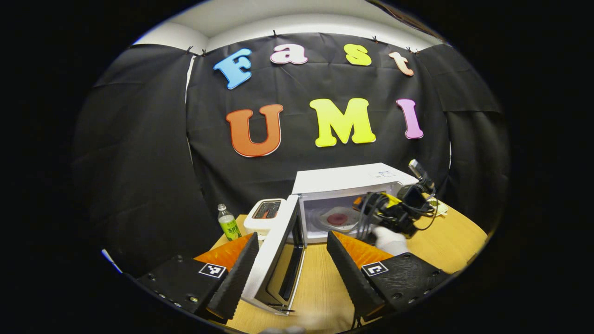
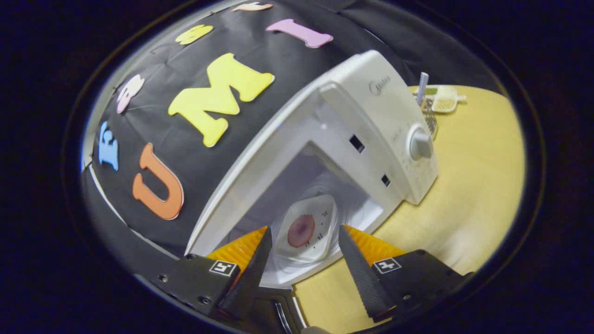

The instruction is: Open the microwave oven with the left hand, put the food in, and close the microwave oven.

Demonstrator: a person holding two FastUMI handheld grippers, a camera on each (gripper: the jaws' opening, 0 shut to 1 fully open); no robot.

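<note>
The white microwave (image 1: 352, 181) stands on the wooden table with its door (image 1: 274, 260) swung wide open to the left. Inside, on the glass turntable, lies a white square plate of reddish food (image 1: 340, 218). My left gripper (image 1: 294, 278) is open, and the door's free edge stands between its fingers, close to the left one. My right gripper (image 1: 364, 206), held by a gloved hand (image 1: 390, 239), is at the cavity mouth. In the right gripper view my right gripper (image 2: 304, 273) is open just in front of the plate of food (image 2: 304, 229), not touching it.
A white toaster (image 1: 264, 214) and a green bottle (image 1: 228, 223) stand left of the microwave. The control panel with its knob (image 2: 420, 144) is on the microwave's right side. Beyond it on the table (image 2: 478, 185) are a wire holder (image 2: 430, 118) and a small dish (image 2: 444, 98).
</note>
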